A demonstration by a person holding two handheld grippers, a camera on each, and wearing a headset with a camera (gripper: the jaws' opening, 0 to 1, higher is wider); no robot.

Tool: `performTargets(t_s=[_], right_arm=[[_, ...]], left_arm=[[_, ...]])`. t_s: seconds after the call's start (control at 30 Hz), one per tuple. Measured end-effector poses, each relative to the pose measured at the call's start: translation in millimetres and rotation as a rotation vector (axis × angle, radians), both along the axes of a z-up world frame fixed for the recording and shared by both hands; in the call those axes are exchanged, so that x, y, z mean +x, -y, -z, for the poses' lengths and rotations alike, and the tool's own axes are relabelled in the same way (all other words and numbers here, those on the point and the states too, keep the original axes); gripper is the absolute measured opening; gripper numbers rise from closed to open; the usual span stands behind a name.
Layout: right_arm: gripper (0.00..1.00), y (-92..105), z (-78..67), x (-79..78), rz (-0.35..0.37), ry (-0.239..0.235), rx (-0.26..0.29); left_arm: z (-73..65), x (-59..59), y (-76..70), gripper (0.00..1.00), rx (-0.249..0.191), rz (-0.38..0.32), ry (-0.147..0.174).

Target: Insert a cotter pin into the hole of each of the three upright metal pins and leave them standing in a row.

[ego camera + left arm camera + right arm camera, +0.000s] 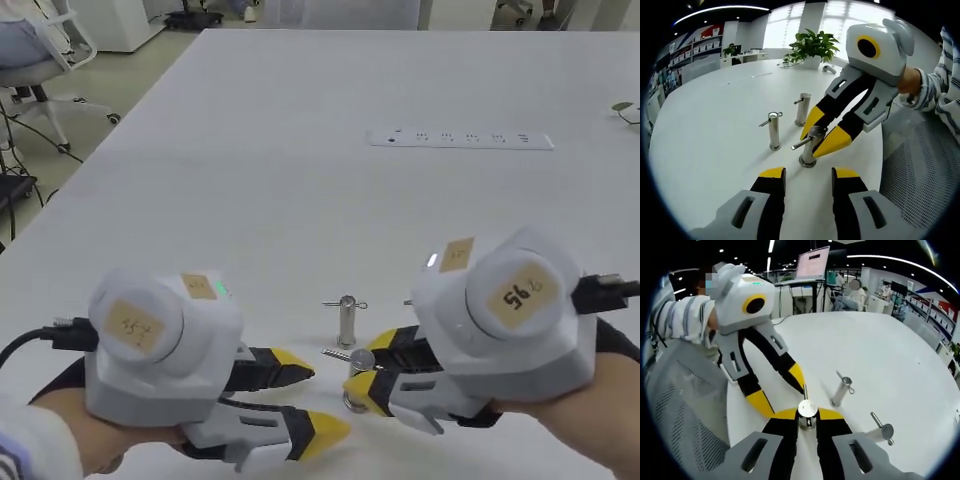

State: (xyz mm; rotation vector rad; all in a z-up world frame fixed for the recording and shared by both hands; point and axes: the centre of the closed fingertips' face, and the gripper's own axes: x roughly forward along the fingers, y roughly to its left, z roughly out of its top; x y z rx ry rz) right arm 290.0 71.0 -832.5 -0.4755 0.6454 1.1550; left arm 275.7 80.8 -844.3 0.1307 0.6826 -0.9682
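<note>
My right gripper [807, 415] has its fingers closed on the head of the nearest upright metal pin [808, 150], which stands on the white desk [300, 180] with a cotter pin [799, 144] sticking out sideways. My left gripper [809, 176] hovers just short of it, fingers open and empty. Beyond stand the middle pin [774, 131] and the far pin [802, 109], each with a cotter pin through it.
</note>
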Motion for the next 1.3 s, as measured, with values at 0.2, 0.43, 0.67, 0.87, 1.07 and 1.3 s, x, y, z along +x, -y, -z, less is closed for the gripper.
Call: performTargets(t_s=[0.2,0.43,0.67,0.87,1.07,1.3], right_arm=[[0.13,1.0,-0.3,1.2,-0.002,-0.016,0.015],[0.13,2.7,-0.3,-1.6,-0.027,-0.016,0.001],[0.13,9.0,-4.2,-3.6,-0.049,-0.019,0.002],[0.13,17.0,-12.1,0.5,-0.052,-0.006,0.003],[0.13,32.8,-18.2,6.6,-0.047,0.008,-0.007],[0.13,49.7,-23.8,8.7,-0.054,0.013,-0.006]], left_arm=[[-2.0,1.0,-0.3,0.37,-0.002,-0.011,0.0],[-4.3,0.8,-1.2,0.39,-0.009,-0.031,0.001],[-3.6,-2.3,-3.4,0.45,-0.002,-0.035,-0.001],[-6.8,-0.7,-6.1,0.65,0.002,-0.048,0.03],[-7.0,0.3,-10.2,0.77,0.0,-0.077,0.022],[-16.5,5.6,-14.3,0.88,-0.045,-0.148,0.03]])
